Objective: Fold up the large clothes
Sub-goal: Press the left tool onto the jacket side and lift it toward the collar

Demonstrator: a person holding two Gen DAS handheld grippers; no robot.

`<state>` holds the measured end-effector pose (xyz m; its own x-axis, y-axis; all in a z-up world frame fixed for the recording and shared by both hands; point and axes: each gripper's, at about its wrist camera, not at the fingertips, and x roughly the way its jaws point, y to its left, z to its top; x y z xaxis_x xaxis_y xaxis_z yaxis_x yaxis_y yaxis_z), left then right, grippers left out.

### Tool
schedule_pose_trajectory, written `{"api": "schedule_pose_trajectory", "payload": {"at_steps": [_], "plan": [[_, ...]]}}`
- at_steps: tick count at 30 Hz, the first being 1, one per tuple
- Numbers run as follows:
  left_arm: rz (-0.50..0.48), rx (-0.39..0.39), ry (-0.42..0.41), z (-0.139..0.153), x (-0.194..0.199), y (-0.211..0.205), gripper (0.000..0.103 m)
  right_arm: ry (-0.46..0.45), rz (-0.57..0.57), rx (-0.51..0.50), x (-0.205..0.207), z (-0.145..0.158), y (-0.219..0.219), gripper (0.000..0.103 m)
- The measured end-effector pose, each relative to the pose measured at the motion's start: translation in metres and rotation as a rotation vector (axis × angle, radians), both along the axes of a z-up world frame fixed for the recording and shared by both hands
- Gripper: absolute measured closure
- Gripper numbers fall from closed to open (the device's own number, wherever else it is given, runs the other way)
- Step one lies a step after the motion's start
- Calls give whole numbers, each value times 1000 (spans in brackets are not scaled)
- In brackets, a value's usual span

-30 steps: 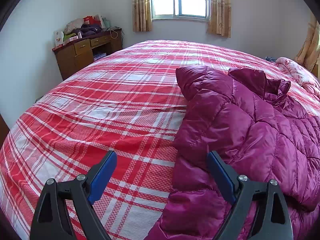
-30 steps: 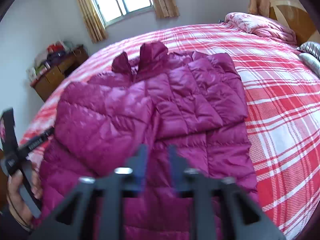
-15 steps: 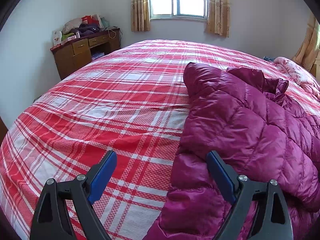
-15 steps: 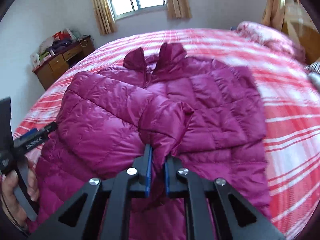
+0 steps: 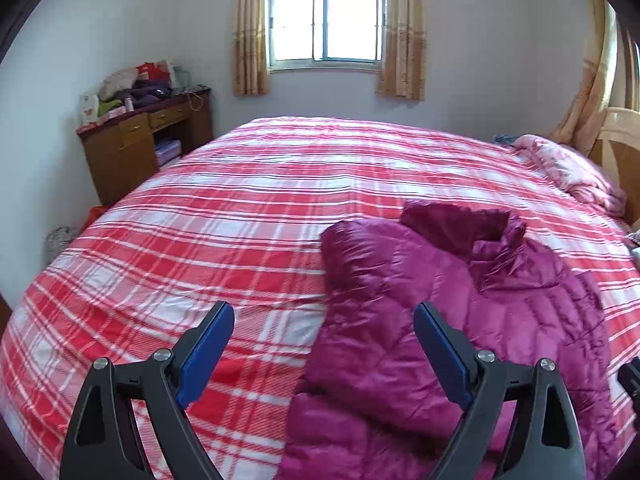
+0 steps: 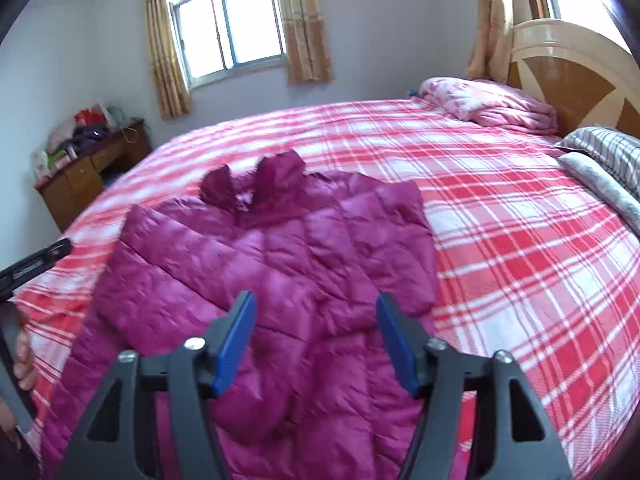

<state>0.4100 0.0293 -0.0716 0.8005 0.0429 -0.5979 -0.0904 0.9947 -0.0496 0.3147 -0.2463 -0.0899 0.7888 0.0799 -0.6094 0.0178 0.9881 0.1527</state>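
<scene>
The right gripper (image 6: 312, 336) has let go: half a second ago its jaws pinched a fold of the jacket (image 6: 280, 272), and now they are opening, with nothing pressed between the blue pads and the fabric lying below them. The sleeve (image 6: 180, 256) it carried now rests diagonally across the jacket's chest, from the left shoulder toward the lower centre of the right wrist view. The left gripper (image 5: 324, 344) stands wide apart as before and holds nothing; its view has pulled up and back, so more bed (image 5: 200, 240) shows than a second ago.

By my reading, one sleeve fold is done and both hands are free for the next one, probably the other sleeve or a side panel.

The jacket lies flat at the centre of the right view, collar (image 6: 256, 184) toward the window (image 6: 228, 32). Its right edge runs down the middle right of that frame, with wide bare plaid beyond it. In the left wrist view its left edge falls down the frame's centre, again with open bed to the left. A pink quilt (image 6: 488, 100) and a striped pillow (image 6: 608, 152) sit well apart at the upper right. The hem lies low in the frame, under the grippers, and cannot be judged.
</scene>
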Motion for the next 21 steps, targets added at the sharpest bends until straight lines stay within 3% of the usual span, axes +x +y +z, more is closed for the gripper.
{"api": "schedule_pose_trajectory", "payload": {"at_steps": [2, 5, 9, 15, 21], "plan": [[-45, -63, 16, -5, 24, -6, 11, 19, 43, -9, 15, -6, 10, 64], [-62, -89, 87, -26, 59, -13, 11, 63, 71, 5, 36, -23, 23, 66], [-68, -39, 198, -65, 92, -24, 11, 124, 77, 10, 54, -43, 26, 66], [-64, -73, 289, -104, 106, -22, 9, 149, 74, -21, 57, -61, 21, 68], [-66, -27, 296, -104, 104, -30, 7, 173, 68, -80, 58, -67, 29, 68]]}}
